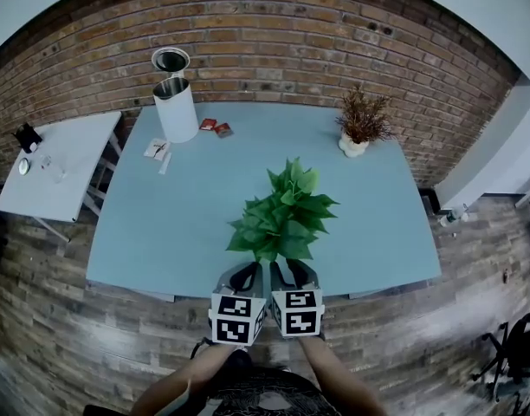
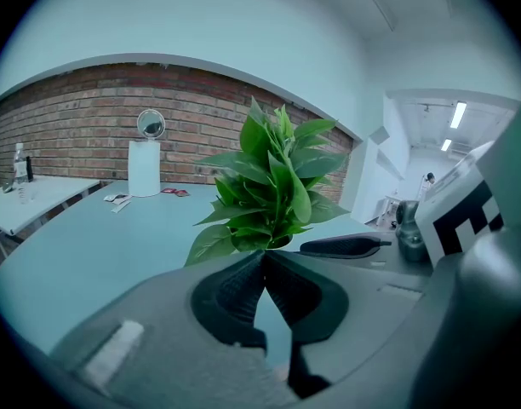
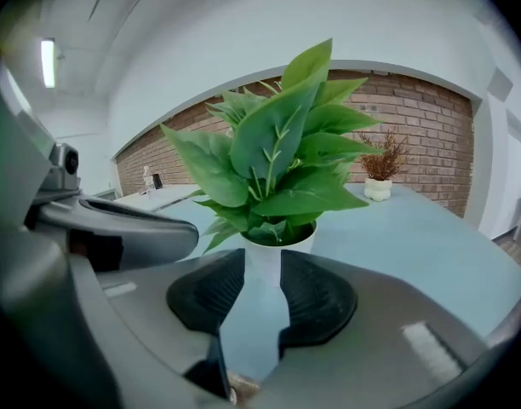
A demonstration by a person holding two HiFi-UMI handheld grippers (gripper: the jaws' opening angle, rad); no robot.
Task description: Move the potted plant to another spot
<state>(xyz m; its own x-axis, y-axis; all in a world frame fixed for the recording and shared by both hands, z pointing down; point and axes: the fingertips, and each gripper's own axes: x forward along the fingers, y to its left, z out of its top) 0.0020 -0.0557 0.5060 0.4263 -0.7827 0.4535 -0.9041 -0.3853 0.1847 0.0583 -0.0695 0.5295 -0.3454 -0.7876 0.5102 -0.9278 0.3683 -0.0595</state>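
Observation:
The potted plant (image 1: 282, 215) has broad green leaves and a narrow white pot (image 3: 277, 244). It is near the front edge of the light-blue table (image 1: 178, 224). My right gripper (image 3: 262, 258) is shut on the pot, with a pad pressing each side just below the rim. Whether the pot's base touches the table is hidden. My left gripper (image 2: 262, 258) is shut with nothing in it. Its tips meet just short of the leaves (image 2: 265, 186). In the head view, the left gripper (image 1: 248, 274) and the right gripper (image 1: 287, 272) sit side by side under the foliage.
A white cylinder bin (image 1: 175, 102) with a round mirror on top stands at the back left. Small red packets (image 1: 215, 126) and a paper slip (image 1: 157, 150) lie near it. A dried brown plant (image 1: 360, 124) stands back right. A white side table (image 1: 57, 172) is at the left. A brick wall runs behind.

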